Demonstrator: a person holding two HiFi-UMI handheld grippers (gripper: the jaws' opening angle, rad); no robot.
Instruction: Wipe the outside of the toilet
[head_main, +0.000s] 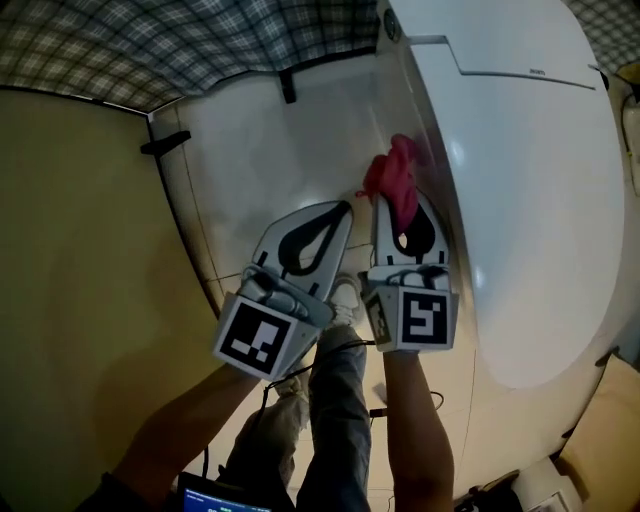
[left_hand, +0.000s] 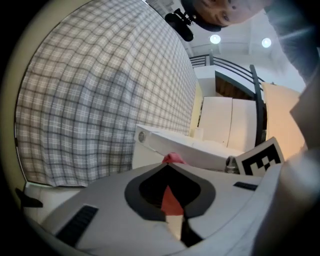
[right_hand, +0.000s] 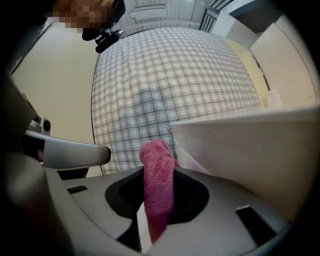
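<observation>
The white toilet (head_main: 520, 200) fills the right side of the head view, lid down. My right gripper (head_main: 404, 200) is shut on a pink cloth (head_main: 395, 178), and the cloth's bunched end lies against the toilet's left outer side. In the right gripper view the cloth (right_hand: 157, 180) stands up between the jaws next to the toilet's white wall (right_hand: 250, 150). My left gripper (head_main: 344, 208) hangs just left of the right one, jaws shut and empty, over the floor. In the left gripper view its tips (left_hand: 170, 166) point toward the toilet (left_hand: 180, 145), with a bit of the cloth (left_hand: 173, 158) beyond them.
A plaid curtain (head_main: 150, 40) hangs behind the toilet. A beige panel (head_main: 80, 250) borders the pale floor strip (head_main: 270, 160) on the left. The person's legs and a white shoe (head_main: 345, 296) are below the grippers. A black clip (head_main: 165, 143) sits at the panel's corner.
</observation>
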